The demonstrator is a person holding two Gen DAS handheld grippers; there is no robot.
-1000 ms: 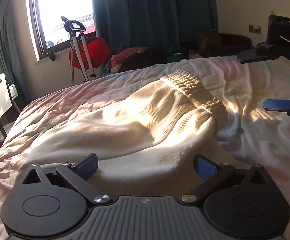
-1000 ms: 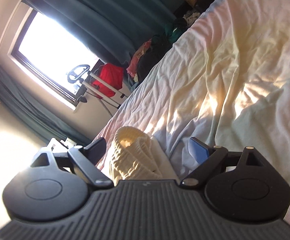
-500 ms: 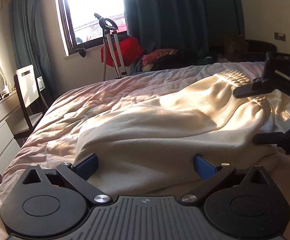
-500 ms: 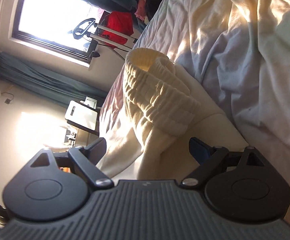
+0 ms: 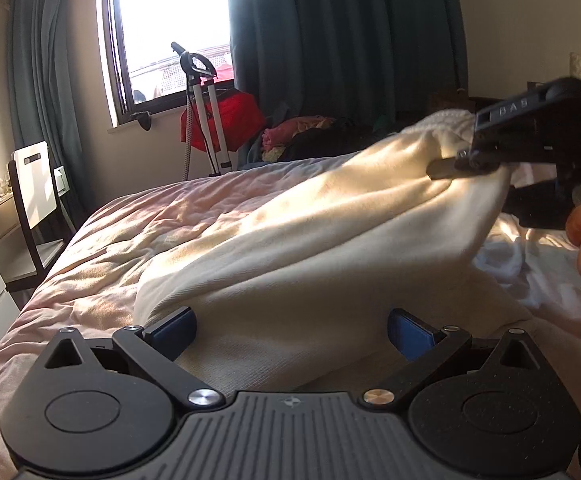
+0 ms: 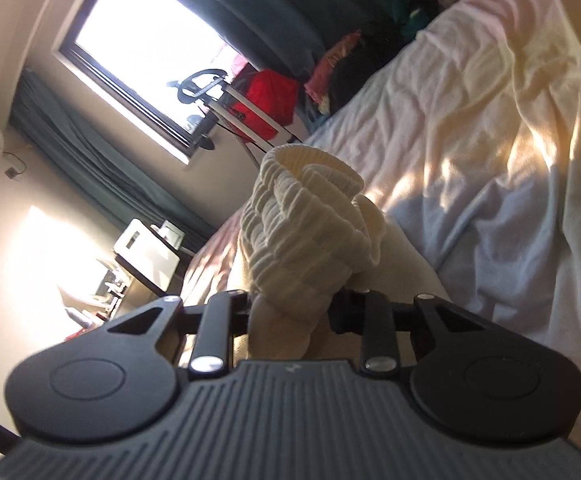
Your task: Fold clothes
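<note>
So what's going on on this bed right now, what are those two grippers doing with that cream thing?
A person is folding a cream knitted garment on the bed with a handheld gripper in each hand. The right gripper is closing on the bunched fabric just below the ribbed waistband, with the cloth between its jaws and that end raised off the bed. The left gripper is open, its jaws either side of the near edge, not gripping.

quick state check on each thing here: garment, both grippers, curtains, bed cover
garment: cream, unfolded, ribbed end lifted off the bed
right gripper: jaws closing, garment bunched between them
left gripper: open, garment edge between the fingers, not pinched
curtains: drawn aside, window uncovered
bed cover: wrinkled, lying under the garment
</note>
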